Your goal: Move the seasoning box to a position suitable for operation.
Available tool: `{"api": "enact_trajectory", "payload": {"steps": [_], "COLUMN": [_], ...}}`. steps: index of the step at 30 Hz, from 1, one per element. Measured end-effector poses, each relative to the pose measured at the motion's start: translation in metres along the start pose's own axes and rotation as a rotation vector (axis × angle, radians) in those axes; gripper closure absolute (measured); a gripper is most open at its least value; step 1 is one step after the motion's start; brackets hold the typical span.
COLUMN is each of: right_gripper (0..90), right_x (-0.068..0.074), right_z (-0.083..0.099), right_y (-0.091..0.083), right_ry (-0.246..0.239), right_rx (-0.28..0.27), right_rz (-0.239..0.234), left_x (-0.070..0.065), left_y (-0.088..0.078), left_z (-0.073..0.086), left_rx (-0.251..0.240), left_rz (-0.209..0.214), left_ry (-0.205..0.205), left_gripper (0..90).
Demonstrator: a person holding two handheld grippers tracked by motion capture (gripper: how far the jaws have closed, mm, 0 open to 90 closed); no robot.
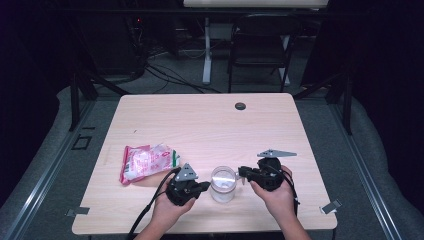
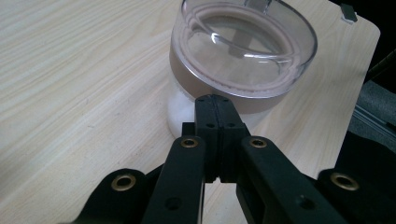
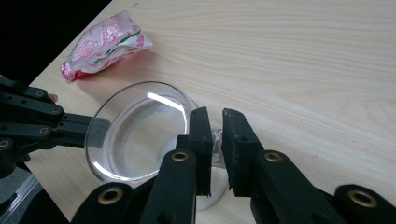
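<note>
A clear jar [image 1: 223, 185] with a see-through round lid [image 2: 243, 42] stands near the table's front edge, between my two grippers. My left gripper [image 1: 206, 186] lies on the jar's left. Its jaws [image 2: 217, 100] are pressed together with nothing between them, and their tips touch the jar's wall just under the lid. My right gripper [image 1: 241, 172] comes in from the jar's right. Its jaws [image 3: 217, 114] stand a narrow gap apart astride the right rim of the lid [image 3: 135, 130], with a bit of clear plastic showing between the pads.
A red and white crinkly bag [image 1: 147, 162] lies on the pale wooden table [image 1: 200, 120], left of the left gripper, and appears in the right gripper view too [image 3: 105, 42]. A small black round cap [image 1: 240, 106] sits near the far edge. A dark chair [image 1: 260, 45] stands beyond the table.
</note>
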State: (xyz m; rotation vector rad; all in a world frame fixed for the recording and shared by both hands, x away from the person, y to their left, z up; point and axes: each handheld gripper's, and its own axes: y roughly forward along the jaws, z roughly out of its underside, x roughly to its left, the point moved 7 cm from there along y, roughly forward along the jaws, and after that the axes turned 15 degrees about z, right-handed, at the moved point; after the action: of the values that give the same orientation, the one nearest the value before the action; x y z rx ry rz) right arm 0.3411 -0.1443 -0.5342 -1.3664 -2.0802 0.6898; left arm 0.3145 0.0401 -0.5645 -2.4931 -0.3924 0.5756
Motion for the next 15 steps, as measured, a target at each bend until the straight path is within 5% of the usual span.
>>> {"api": "enact_trajectory", "payload": {"steps": [15], "right_gripper": [81.7], "right_x": [-0.0001], "right_z": [0.0000], "right_y": [0.0006], "right_ry": [0.010], "right_rx": [-0.002], "right_rz": [-0.004], "left_x": [-0.0011], "left_y": [-0.0015], "left_z": [-0.0016], "left_rx": [-0.013], "left_rz": [-0.004], "left_ry": [0.002], "left_gripper": [90.0]}}
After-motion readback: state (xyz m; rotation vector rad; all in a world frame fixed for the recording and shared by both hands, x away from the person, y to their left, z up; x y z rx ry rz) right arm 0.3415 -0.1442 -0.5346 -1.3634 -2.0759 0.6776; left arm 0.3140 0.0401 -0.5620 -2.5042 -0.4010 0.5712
